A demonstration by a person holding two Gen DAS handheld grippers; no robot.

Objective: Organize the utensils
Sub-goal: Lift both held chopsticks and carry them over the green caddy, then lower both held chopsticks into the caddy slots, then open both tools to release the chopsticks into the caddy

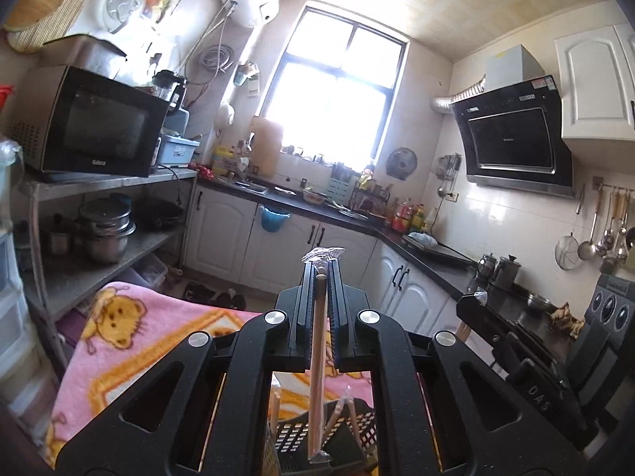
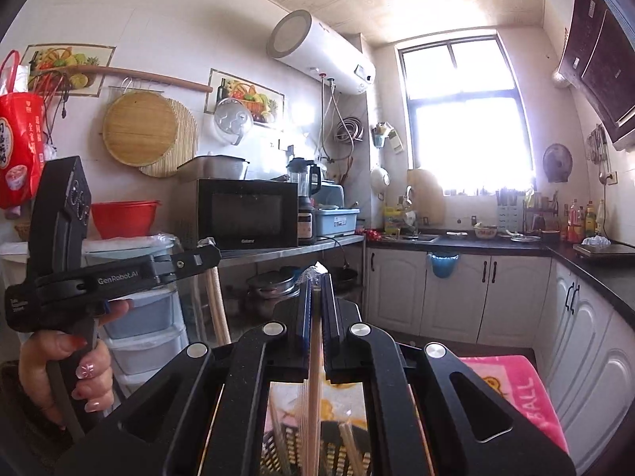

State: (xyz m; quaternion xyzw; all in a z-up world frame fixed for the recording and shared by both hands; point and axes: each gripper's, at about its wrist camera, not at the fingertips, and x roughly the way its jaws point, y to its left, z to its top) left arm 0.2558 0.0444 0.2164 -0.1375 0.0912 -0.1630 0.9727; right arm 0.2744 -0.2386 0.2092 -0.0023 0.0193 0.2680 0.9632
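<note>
In my left gripper [image 1: 321, 267], matt black plastic with ribbed blue pads, sits 1 pale smooth wooden chopstick [image 1: 317, 357] in crinkly clear wrap. My right gripper [image 2: 316, 277] clamps another pale wooden chopstick [image 2: 314, 377]. Below both lie a black perforated plastic basket [image 1: 357, 428] and fuzzy pink blanket [image 1: 131, 337].
</note>
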